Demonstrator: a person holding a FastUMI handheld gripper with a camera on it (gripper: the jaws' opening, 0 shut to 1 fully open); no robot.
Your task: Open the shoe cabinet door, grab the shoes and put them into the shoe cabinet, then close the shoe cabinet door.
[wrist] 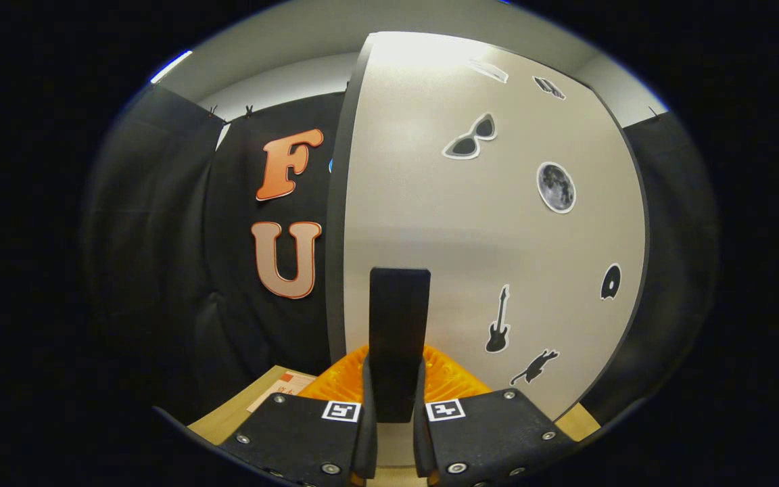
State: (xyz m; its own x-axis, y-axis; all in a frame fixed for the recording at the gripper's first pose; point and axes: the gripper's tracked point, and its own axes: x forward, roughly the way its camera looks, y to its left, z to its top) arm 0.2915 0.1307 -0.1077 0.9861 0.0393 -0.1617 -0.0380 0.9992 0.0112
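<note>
The white shoe cabinet door (430,216) loomed just ahead of the tongs (395,406), stickers scattered right of them. The tongs pointed straight at it, level, narrowed on the door's black handle (399,325), both fingers (366,406) pressing its sides.

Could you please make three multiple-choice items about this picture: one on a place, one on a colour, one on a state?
1. Where is the black handle?
A. between the fingers of the tongs
B. far beyond them
C. lying on the floor

2. What colour is the cabinet door?
A. red
B. pale grey-white
C. green

3. What are the tongs doing?
A. hanging open in the air
B. holding a shoe
C. closed on the handle

Answers:
1. A, the handle stands up in the gap between the two fingers.
2. B, the wide panel with stickers is pale.
3. C, both fingers press its sides.
</note>
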